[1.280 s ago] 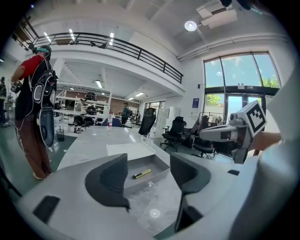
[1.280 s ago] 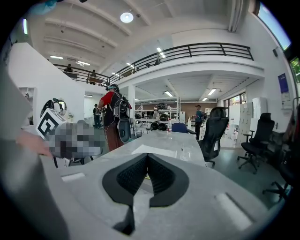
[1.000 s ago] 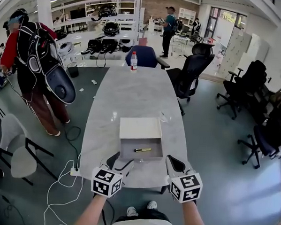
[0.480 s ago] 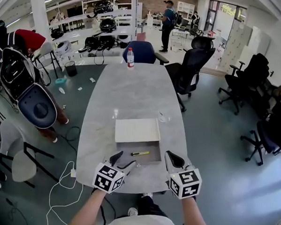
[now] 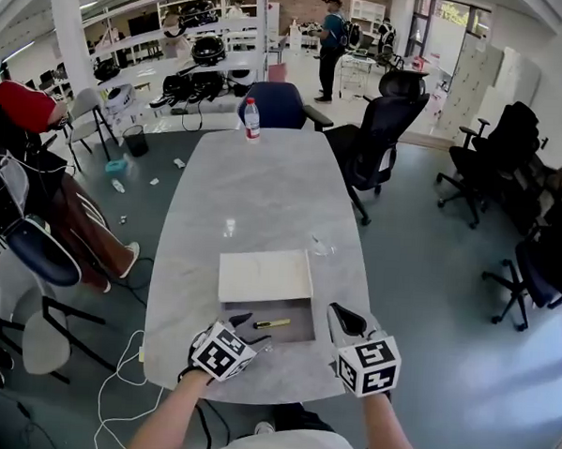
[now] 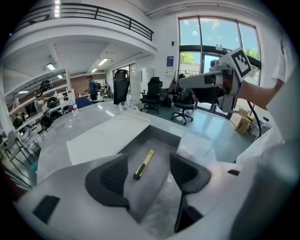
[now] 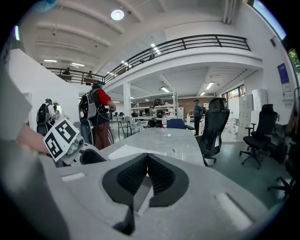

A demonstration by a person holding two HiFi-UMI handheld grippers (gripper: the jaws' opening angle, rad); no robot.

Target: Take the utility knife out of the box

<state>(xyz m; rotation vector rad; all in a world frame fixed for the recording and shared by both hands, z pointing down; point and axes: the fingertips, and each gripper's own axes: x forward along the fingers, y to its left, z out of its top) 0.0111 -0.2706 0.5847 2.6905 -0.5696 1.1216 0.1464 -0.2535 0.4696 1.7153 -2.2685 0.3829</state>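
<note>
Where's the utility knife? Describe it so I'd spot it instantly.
Find the long grey table; at its near end sits an open box, pale lid flipped back. The knife lies on the box's grey floor: a slim yellow bar with a black end, the only yellow thing on the table.

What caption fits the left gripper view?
The left gripper, jaws apart, aims at the yellow utility knife lying in the open grey box.

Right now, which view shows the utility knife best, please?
The left gripper view: the utility knife lies large and clear in the box. The head view shows it tiny; the right gripper view misses it.
</note>
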